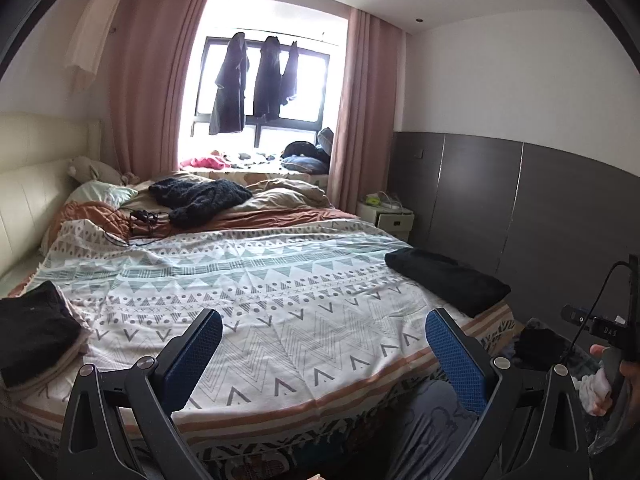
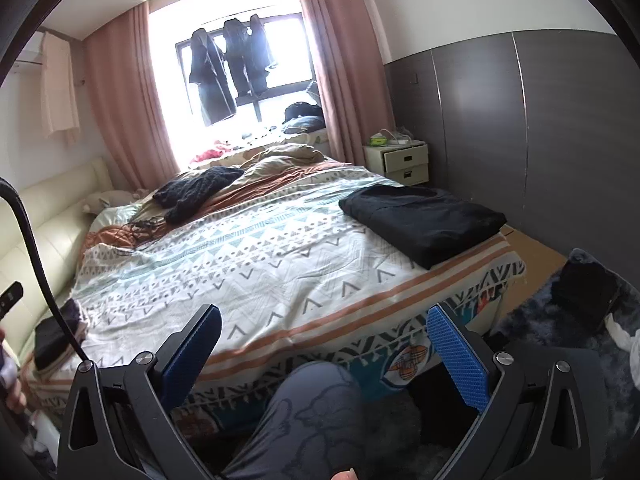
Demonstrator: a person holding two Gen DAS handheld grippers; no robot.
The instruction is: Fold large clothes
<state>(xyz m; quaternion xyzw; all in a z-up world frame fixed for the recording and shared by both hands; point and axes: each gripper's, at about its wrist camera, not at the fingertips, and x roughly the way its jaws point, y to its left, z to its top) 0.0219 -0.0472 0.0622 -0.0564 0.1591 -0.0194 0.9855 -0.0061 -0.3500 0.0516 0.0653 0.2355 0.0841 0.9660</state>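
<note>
Both grippers hang over the foot of the bed (image 1: 280, 280), each with its jaws spread wide and nothing between them: the left gripper (image 1: 324, 354) looks up the patterned cover, and the right gripper (image 2: 324, 354) hangs lower, with the person's knee (image 2: 308, 400) at 6 o'clock. A black garment (image 2: 420, 220), already folded into a flat rectangle, lies at the bed's right edge, at about 2 o'clock from the right gripper. At 9 o'clock in the left view a folded stack (image 1: 36, 328) sits on the left corner. The likeliest piece still to fold is the dark knit (image 1: 196, 198), crumpled far up the bed at 11 o'clock beside a tangle of cables (image 1: 142, 220). It looks thick, soft and limp, probably fairly heavy for cloth, so it should sag and stretch when lifted. The ribbed pads (image 1: 456, 360) should bite it well. A sensible hold is one shoulder or hem corner in each gripper, taken clear of the cables. More dark clothing (image 2: 584, 288) lies on the rug at 3 o'clock.
</note>
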